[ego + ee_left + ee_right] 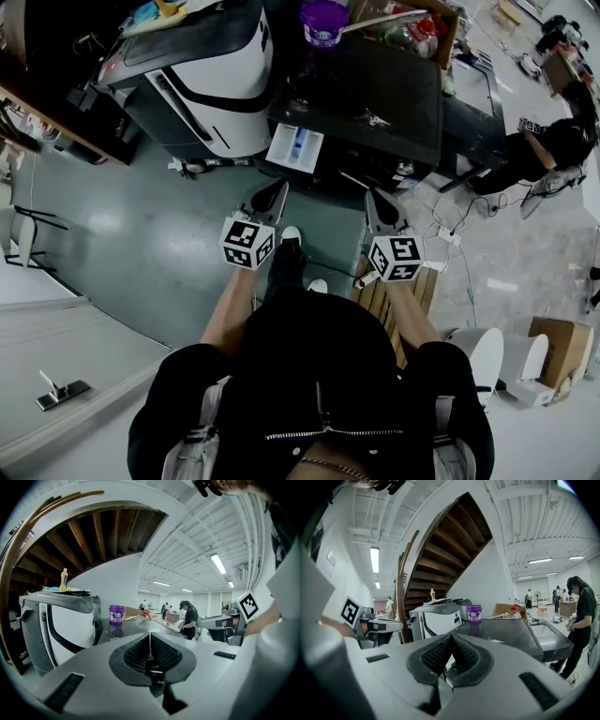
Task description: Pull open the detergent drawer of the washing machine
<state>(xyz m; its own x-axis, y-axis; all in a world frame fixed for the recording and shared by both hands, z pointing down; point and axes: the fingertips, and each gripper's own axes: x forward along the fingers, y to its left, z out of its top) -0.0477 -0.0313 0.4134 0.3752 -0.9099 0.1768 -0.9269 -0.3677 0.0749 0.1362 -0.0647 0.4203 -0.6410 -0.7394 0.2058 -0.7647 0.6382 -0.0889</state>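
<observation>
Head view alone shows the detergent drawer [295, 147] out; gripper views show left gripper [150, 637] and right gripper [450, 639] closed, empty.

The label print on the round purple plastic tub [324, 21], far middle, is too small to read.

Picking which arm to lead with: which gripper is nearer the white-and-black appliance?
Left. The left gripper hangs just off the near corner of the white-and-black appliance. The right gripper is farther right, facing the black-topped machine.
</observation>
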